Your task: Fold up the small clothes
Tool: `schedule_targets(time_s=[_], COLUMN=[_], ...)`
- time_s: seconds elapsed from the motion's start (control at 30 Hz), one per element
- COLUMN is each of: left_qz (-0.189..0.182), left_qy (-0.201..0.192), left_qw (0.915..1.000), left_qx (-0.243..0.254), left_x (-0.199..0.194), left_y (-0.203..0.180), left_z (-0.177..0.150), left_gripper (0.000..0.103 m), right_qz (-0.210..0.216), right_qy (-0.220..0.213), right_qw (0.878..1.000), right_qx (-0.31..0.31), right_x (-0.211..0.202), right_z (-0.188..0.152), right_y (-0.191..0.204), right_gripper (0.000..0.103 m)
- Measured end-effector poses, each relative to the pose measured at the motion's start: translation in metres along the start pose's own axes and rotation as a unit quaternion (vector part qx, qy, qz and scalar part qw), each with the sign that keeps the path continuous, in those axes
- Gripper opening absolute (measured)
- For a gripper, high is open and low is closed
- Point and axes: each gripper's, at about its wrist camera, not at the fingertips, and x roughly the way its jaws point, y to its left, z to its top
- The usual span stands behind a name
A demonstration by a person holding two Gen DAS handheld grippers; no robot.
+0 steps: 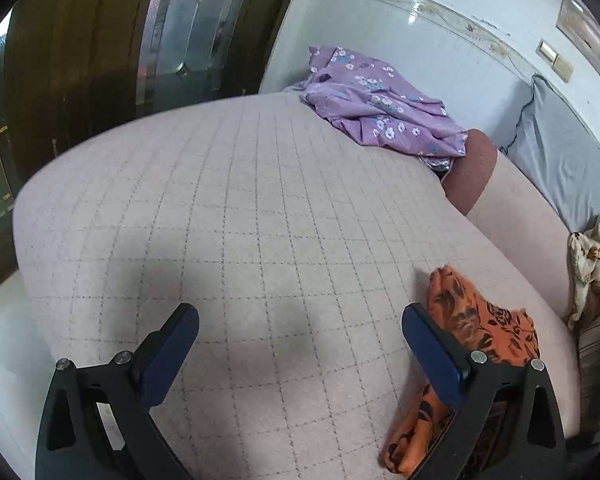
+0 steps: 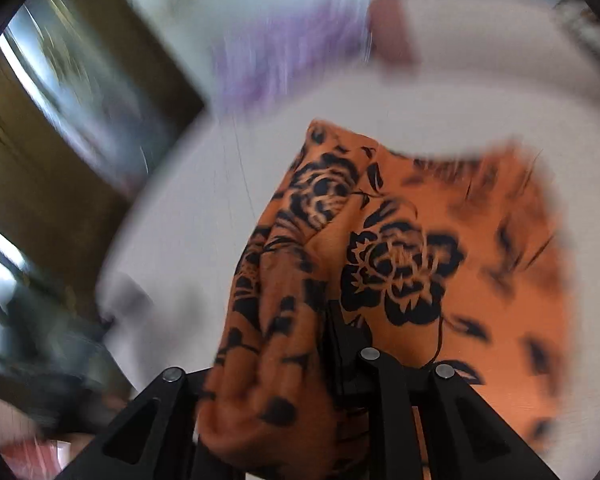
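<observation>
An orange garment with black flower print (image 2: 400, 256) fills the right wrist view. My right gripper (image 2: 324, 320) is shut on a bunched fold of it, and the cloth drapes over the left finger. That view is blurred by motion. In the left wrist view the same orange garment (image 1: 472, 320) lies at the right edge of the pale checked bed cover (image 1: 240, 200), just behind my right-hand finger. My left gripper (image 1: 300, 324) is open and empty above the cover.
A purple flowered garment (image 1: 380, 108) lies crumpled at the far side of the bed against the white wall. A grey pillow (image 1: 560, 152) leans at the right. A cream cloth (image 1: 592, 256) hangs at the far right. A dark wooden door (image 1: 80, 60) stands at left.
</observation>
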Motion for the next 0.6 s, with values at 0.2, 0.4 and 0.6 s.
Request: schedule_targets(time_s=[0.2, 0.4, 0.6], left_qz=[-0.024, -0.033, -0.111], left_qy=[0.005, 0.002, 0.017], left_qw=[0.9997, 0.9995, 0.992], left_qx=[-0.002, 0.002, 0.057], left_x=[-0.004, -0.008, -0.017], left_y=[0.001, 0.004, -0.025], left_z=[-0.004, -0.006, -0.016], left_gripper=[0.101, 0.101, 0.099], right_qz=[-0.009, 0.066, 0.111], right_qy=[-0.006, -0.03, -0.094], right_qw=[1.0, 0.997, 0.988], right_qx=[-0.019, 0.011, 0.044], right_x=[0.006, -0.002, -0.055], right_z=[0.0, -0.008, -0.034], right_y=[0.028, 0.026, -0.007], right_gripper=[0.055, 0.064, 0.064])
